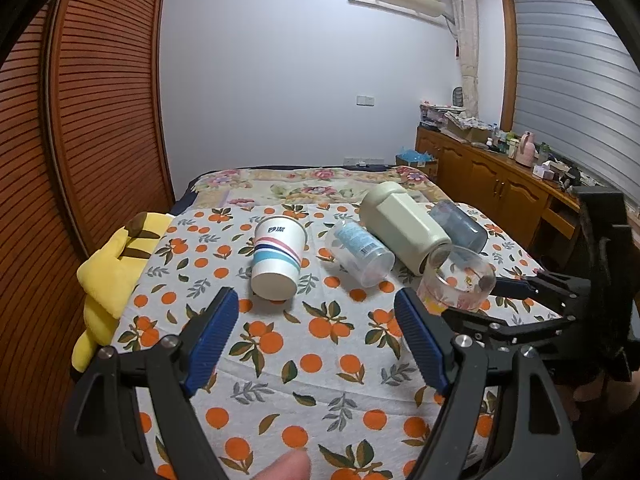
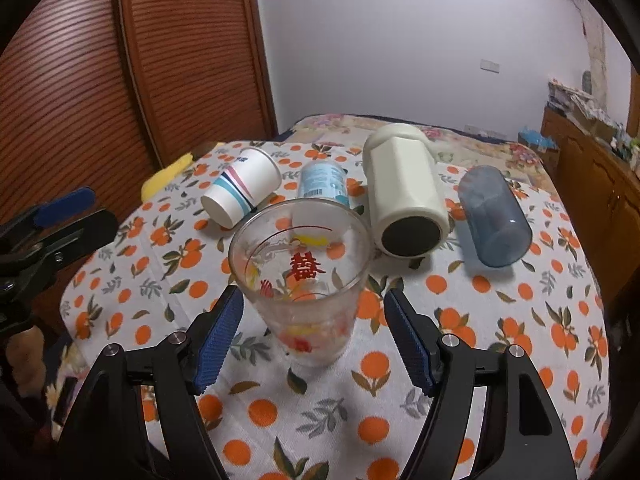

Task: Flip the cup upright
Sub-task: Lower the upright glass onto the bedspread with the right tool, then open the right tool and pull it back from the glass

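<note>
A clear glass with a red character and flowers [image 2: 304, 280] stands upright on the orange-print cloth [image 2: 480, 320], between the open fingers of my right gripper [image 2: 314, 308], which do not touch it. It also shows in the left wrist view [image 1: 460, 280]. Behind it lie on their sides a striped paper cup [image 2: 240, 190] [image 1: 278, 260], a clear plastic cup with a blue label [image 2: 324, 180] [image 1: 358, 250], a cream bottle [image 2: 404, 196] [image 1: 404, 226] and a blue-grey tumbler [image 2: 494, 216] [image 1: 460, 224]. My left gripper [image 1: 316, 308] is open and empty, in front of the paper cup.
A yellow plush toy [image 1: 116, 264] lies at the cloth's left edge. A slatted wooden wardrobe [image 1: 100, 100] stands to the left. A wooden sideboard [image 1: 500, 184] with clutter runs along the right. A floral bedspread [image 1: 320, 186] lies beyond the cloth.
</note>
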`<state>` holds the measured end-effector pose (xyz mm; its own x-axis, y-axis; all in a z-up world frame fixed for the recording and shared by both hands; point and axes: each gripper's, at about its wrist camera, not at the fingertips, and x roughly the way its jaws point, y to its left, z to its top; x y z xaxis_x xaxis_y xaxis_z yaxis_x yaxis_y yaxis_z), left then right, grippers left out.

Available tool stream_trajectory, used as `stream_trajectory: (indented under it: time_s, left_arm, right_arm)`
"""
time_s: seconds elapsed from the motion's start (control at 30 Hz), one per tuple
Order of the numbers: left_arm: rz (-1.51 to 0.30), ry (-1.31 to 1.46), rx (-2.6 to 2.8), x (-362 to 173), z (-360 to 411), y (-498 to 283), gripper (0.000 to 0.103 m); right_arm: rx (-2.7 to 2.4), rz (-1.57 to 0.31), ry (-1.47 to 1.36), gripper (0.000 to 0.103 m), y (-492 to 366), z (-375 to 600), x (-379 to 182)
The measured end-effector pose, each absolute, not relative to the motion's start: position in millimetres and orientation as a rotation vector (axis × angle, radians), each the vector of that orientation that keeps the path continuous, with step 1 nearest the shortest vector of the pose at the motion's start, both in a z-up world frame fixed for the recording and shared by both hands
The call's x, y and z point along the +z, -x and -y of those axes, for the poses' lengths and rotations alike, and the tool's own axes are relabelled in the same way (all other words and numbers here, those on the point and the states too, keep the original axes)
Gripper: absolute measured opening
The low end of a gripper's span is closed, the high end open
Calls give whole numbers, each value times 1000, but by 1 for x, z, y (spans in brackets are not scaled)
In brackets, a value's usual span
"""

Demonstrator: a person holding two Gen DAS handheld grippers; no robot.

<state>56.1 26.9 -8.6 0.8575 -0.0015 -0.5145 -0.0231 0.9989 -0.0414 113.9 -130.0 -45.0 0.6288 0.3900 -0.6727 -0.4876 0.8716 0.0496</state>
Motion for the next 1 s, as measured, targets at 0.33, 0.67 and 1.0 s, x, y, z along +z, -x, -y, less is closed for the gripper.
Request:
stream_trajectory:
  time_s: [0.33,0.67,1.0]
  left_arm:
    - [-532,17,1,5,-7,-52,82]
    - [-521,30,-13,11,1,-29,86]
    - [-535,44,-11,5,1,-22,87]
  right_arm:
    - [435,-662,79,88,-86,158,-24]
    - [357,-582,34,90,-55,185,-11]
    - [338,-574,17,90,-52,193,-12]
